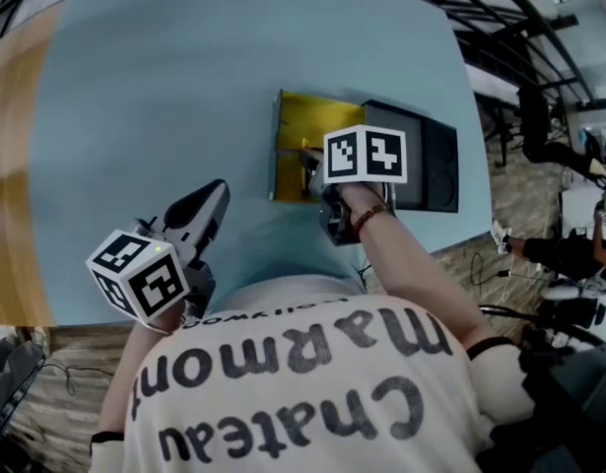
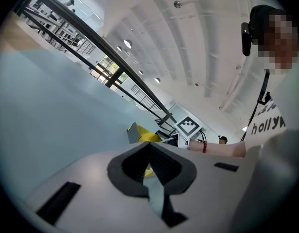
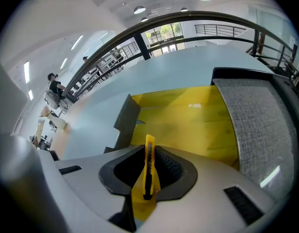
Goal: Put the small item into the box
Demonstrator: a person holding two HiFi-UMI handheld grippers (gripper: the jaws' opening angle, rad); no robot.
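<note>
Small item: a yellow utility knife (image 3: 148, 171). It stands on edge over the near part of the box's opening. I judge it is carried there, not yet set down.
Right gripper (image 3: 149, 152): the jaws are clamped on the knife's two flat sides. A body this thin gives the pads broad faces that way, so I think it is less likely to twist out.
Box (image 3: 188, 125): it lies open on the table, and the yellow floor shows bare where I can see it. I aim at its middle because that leaves room all round.
Flap (image 3: 126, 118): a grey piece stands up at the box's left side, so I would keep the knife right of it.
Lid (image 3: 258, 125): it is folded out to the right with its grey lining up, which leaves the opening clear from above.
Left gripper (image 1: 216, 193): the jaws are together with nothing between them. It hangs near my body at the left, well apart from the box, and I read it as parked because one gripper is enough here.
Table (image 1: 184, 87): pale blue.
Next move, my judgement: lower the knife, then part the jaws.
Risk: released on edge, the knife may topple flat.
</note>
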